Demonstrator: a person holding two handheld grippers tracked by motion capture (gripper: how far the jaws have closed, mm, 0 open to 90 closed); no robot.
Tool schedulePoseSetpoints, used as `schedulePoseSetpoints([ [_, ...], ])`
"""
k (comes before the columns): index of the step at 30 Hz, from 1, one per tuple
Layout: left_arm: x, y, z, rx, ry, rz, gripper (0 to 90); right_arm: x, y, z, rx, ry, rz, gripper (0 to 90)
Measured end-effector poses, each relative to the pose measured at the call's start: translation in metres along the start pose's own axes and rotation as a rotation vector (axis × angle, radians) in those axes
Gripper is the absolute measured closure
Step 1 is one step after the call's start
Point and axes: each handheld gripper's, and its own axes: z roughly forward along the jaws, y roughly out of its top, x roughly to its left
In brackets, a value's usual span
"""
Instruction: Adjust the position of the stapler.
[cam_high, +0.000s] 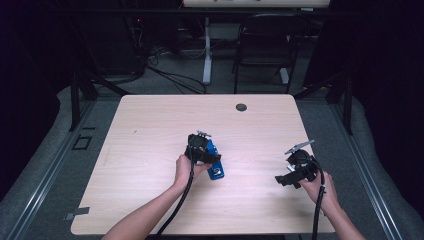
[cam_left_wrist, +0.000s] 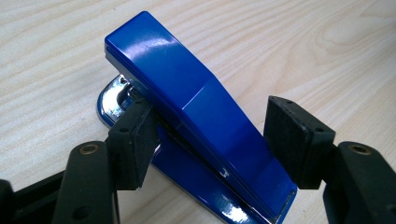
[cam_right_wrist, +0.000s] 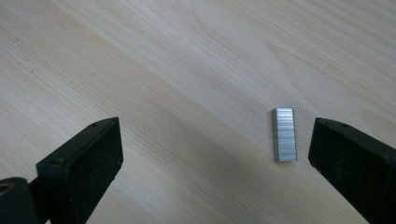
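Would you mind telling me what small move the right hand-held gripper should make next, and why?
Probably a small sideways shift to centre the right hand-held gripper on the strip of staples, then close. Its jaws stand open and the strip lies flat on the table close to one pad, off-centre. The left hand-held gripper already straddles the blue stapler.

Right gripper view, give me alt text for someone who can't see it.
A small silver strip of staples lies flat on a pale wooden table, between the open black jaws of the right gripper and close to the jaw on the picture's right. Nothing is held; the jaws stand wide apart.
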Motion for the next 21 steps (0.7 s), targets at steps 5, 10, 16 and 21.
schedulePoseSetpoints([
  [5,0.0023,0.0017,-0.0007,0.014,-0.020,0.006,35.7,0.0000,0.0004,-0.0001,0.009,-0.007,-0.008,2.7],
  [10,0.0024,0.0028,-0.0012,0.021,-0.030,0.023,35.9,0.0009,0.0007,-0.0004,0.008,0.000,-0.006,2.7],
  [16,0.0054,0.0038,-0.0022,0.034,-0.058,0.031,35.8,0.0007,0.0006,-0.0005,0.008,-0.004,-0.005,2.8],
  [21,0.0066,0.0039,-0.0019,0.034,-0.065,0.035,35.7,0.0011,0.0008,0.0004,0.008,-0.001,-0.008,2.8],
])
